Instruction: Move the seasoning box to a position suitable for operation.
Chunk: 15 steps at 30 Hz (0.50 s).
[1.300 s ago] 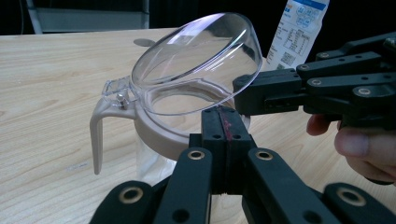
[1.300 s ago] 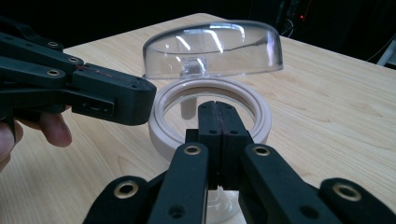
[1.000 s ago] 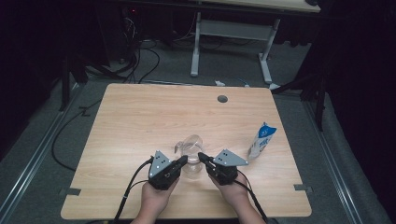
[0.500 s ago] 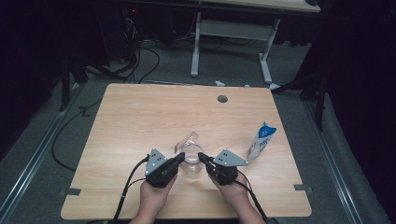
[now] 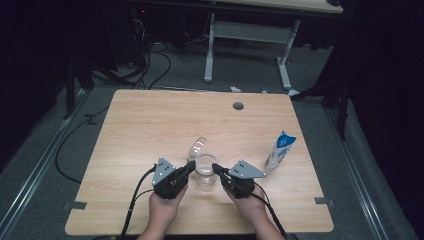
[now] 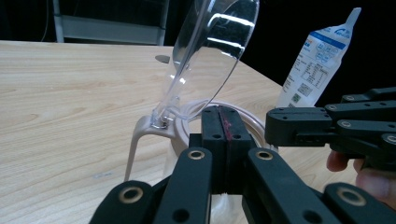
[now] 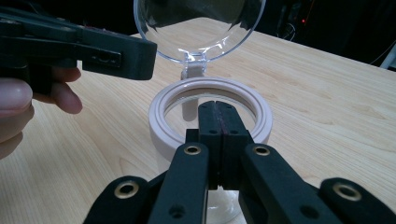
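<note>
A clear jar [image 5: 205,172] with a pale rim [image 7: 159,116] stands near the table's front middle. Its clear hinged lid [image 5: 198,146] is tipped up and back, and in the gripper views the lid [image 6: 210,51] [image 7: 201,28] rises above the rim. My left gripper [image 5: 191,165] [image 6: 224,112] is shut with nothing between its jaws, its tip at the jar's left rim. From the opposite side my right gripper [image 5: 216,166] [image 7: 215,105] is also shut and empty, its tip at the right rim. I cannot tell whether either tip touches the rim.
A white and blue pouch [image 5: 281,151] [image 6: 320,56] stands upright to the right of the jar, close to the right hand. The wooden table [image 5: 150,125] has a round cable hole [image 5: 238,106] near its far edge. Cables trail from both grippers over the front edge.
The left gripper has shifted slightly by the jar. The right gripper, jar and pouch stay where they were.
</note>
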Tool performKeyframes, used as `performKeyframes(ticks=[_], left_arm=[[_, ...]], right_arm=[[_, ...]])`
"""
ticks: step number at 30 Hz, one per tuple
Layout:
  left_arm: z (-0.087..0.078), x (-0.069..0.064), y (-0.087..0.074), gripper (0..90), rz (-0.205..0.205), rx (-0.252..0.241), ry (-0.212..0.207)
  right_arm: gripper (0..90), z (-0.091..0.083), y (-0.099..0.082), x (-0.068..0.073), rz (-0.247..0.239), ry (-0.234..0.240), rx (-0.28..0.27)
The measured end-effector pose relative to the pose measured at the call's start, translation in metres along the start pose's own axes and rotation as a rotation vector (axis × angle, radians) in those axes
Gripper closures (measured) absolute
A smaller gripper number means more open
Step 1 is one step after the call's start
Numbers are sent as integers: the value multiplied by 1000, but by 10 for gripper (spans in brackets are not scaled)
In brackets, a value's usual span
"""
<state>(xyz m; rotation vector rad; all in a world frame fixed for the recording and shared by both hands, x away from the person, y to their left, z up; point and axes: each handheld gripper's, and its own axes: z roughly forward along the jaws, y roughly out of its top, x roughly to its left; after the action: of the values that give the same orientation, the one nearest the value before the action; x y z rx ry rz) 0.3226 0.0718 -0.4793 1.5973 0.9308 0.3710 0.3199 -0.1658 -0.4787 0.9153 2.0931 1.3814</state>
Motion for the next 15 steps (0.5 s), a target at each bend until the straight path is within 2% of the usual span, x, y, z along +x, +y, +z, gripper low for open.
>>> performKeyframes(ticks=[15], left_arm=[[-2, 9, -1, 900, -8, -2, 26]], right_arm=[[891, 0, 0, 0, -1, 1, -3]])
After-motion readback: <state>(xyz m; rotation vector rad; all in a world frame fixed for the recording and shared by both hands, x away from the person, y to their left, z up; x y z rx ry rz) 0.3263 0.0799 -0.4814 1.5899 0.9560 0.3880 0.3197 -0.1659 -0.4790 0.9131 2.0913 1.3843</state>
